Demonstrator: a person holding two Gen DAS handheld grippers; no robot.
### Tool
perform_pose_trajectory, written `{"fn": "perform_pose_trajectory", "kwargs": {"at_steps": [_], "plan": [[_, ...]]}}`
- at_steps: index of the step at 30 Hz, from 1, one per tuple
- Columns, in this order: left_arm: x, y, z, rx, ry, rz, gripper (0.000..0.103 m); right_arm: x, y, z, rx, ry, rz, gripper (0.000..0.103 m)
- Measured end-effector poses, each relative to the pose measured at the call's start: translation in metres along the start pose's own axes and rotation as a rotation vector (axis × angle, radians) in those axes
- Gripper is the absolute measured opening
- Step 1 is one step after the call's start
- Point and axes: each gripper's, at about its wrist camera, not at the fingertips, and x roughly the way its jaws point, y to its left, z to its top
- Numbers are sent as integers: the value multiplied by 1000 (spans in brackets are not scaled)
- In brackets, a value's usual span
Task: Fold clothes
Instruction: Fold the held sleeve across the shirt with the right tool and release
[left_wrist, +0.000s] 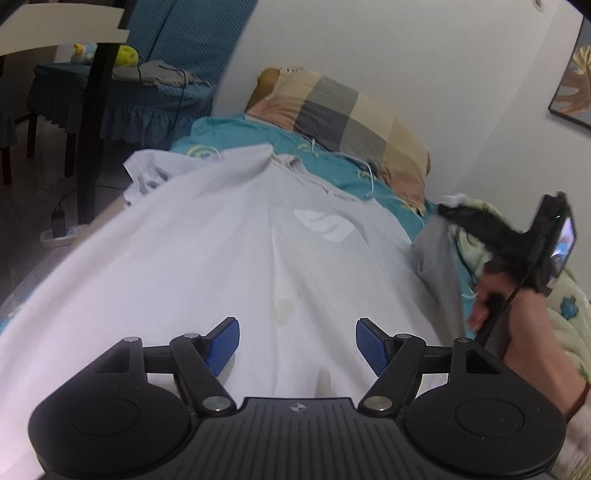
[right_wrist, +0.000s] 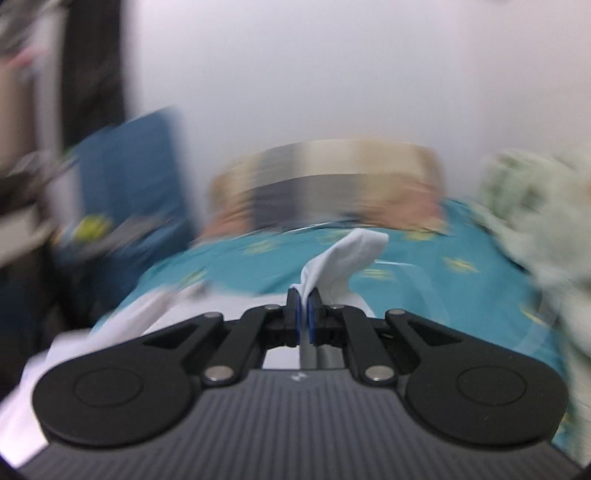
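A white shirt (left_wrist: 229, 251) with a pale logo lies spread over the teal bedsheet (left_wrist: 332, 158). Just above its near part hovers my left gripper (left_wrist: 297, 341), open, its blue pads (left_wrist: 223, 345) wide apart with nothing between them. At the right edge of the left wrist view a hand holds my right gripper (left_wrist: 448, 210), which lifts a side of the shirt. In the blurred right wrist view that gripper (right_wrist: 304, 308) is shut on a fold of the white shirt (right_wrist: 343, 254), which sticks up past the fingertips.
A checked pillow (left_wrist: 351, 122) lies at the head of the bed against the white wall. A pale green floral quilt (left_wrist: 569, 325) is bunched at the right. A chair with a teal cover (left_wrist: 122, 99) and a dark table leg (left_wrist: 92, 129) stand left of the bed.
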Motion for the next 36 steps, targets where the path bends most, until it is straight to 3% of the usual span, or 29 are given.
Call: {"fn": "perform_pose_trajectory", "kwargs": {"at_steps": [3, 6, 8, 10, 12, 17, 23, 30, 36], "plan": [[0, 4, 3, -14, -4, 8, 72, 14, 43, -23, -92, 121, 135, 9], [1, 7, 4, -21, -2, 12, 72, 22, 55, -37, -119, 198, 154, 11], [2, 8, 4, -20, -3, 6, 72, 25, 59, -44, -137, 236, 149, 25], [5, 7, 4, -19, 3, 1, 72, 25, 58, -41, -109, 234, 162, 68], [6, 7, 3, -12, 11, -4, 72, 19, 57, -32, -74, 211, 185, 79], [3, 2, 0, 17, 16, -35, 72, -26, 69, -11, -35, 211, 186, 79], [-12, -10, -3, 91, -8, -71, 72, -117, 49, 12, 92, 155, 80, 79], [-34, -30, -13, 234, -37, -104, 72, -222, 37, 0, 306, 204, -79, 79], [-41, -55, -19, 379, -41, -125, 72, -274, 36, -17, 396, 202, -132, 79]]}}
